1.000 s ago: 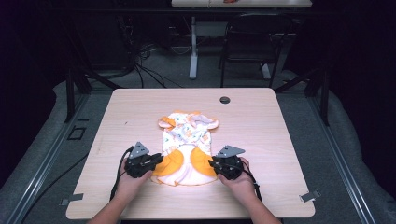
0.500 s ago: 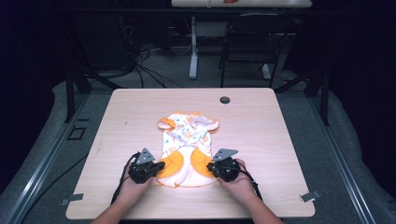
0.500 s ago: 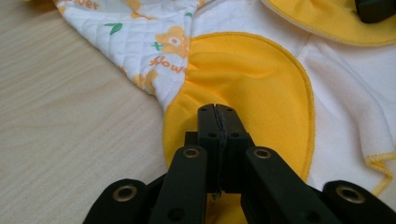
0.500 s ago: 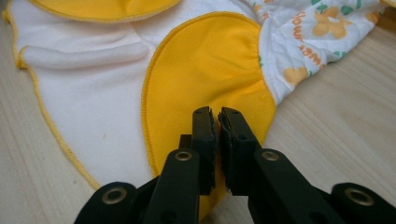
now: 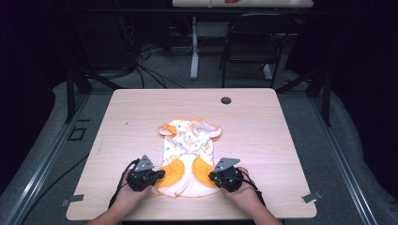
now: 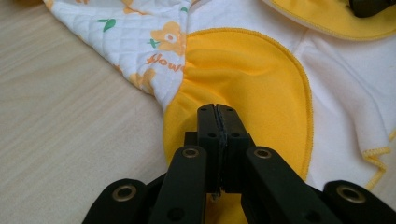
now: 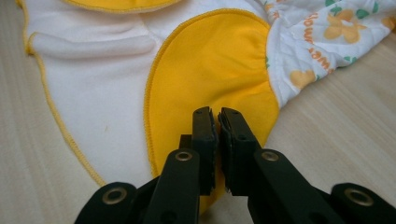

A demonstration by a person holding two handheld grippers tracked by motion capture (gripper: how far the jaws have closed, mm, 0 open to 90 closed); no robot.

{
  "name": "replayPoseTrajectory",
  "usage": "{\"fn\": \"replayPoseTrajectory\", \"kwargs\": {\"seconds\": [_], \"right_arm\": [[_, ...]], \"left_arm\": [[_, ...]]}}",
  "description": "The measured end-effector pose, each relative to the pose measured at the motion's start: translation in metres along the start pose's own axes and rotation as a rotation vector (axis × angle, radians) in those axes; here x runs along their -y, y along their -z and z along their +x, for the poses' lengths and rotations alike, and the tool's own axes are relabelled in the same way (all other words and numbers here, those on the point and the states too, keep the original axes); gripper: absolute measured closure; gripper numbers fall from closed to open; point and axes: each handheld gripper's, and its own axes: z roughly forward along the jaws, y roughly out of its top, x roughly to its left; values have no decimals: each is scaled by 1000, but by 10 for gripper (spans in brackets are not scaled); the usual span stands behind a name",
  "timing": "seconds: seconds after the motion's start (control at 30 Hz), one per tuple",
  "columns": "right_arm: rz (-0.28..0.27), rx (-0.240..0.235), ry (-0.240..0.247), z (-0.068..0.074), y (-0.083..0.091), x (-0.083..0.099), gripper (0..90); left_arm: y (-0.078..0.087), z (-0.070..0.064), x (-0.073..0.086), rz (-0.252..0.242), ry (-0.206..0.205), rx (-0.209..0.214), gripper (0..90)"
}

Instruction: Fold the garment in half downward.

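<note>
A small white baby garment (image 5: 187,140) with orange flower print and two yellow patches lies flat in the middle of the wooden table (image 5: 281,136), its yellow end toward me. My left gripper (image 5: 161,174) is shut on the left yellow patch (image 6: 252,70), its jaws pressed together over the fabric's near edge (image 6: 218,111). My right gripper (image 5: 211,177) is shut on the right yellow patch (image 7: 210,60), the cloth pinched between its jaws (image 7: 217,113). A hand holds each gripper near the table's front edge.
A dark round grommet (image 5: 226,100) sits near the table's far edge. Beyond the table stand a black chair (image 5: 248,42), a white desk leg (image 5: 194,47) and loose cables on the floor. Bare wood surrounds the garment on all sides.
Both grippers have drawn back toward the table's front edge, staying shut on the yellow patches. The garment's near end has come with them.
</note>
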Motion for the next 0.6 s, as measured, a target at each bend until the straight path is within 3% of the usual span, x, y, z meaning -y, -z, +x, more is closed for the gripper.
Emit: {"fn": "replayPoseTrajectory", "kwargs": {"seconds": [0.07,0.2,0.3,0.33,0.43,0.6], "right_arm": [[2,-9,3,3,1,1,846],[26,-39,-5,5,4,1,844],[36,-61,-15,5,8,0,789],[23,-57,-13,5,9,-2,777],[-29,-56,-21,-1,15,-9,789],[-26,-51,-36,-17,18,-25,805]], "left_arm": [[2,-2,2,1,-4,6,892],[5,-6,5,4,26,28,891],[7,-5,4,13,19,34,850],[8,-2,0,3,28,46,836],[9,7,-12,-15,17,25,822],[11,30,-44,-55,43,18,787]]}}
